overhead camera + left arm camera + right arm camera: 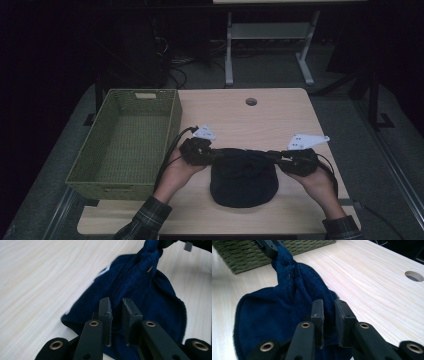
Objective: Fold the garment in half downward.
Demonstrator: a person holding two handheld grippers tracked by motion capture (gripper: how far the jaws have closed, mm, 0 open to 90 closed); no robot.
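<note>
Two grippers — left gripper (216, 153), right gripper (274, 155) — clamp one navy cloth (243, 178).

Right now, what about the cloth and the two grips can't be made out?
- Cloth in the high view: too dark to tell which garment it is.
- Left gripper: the cloth edge between the jaws is hidden.
- Right gripper: same.
- Basket: cut off by the top edge.

Cloth (244, 177) lies on the table (260, 120), right of the basket (129, 140). Left gripper (216, 154) sits between basket and cloth; right gripper (276, 156) lies beyond the cloth. The hole (251, 101) lies behind the cloth, right of the basket.
</note>
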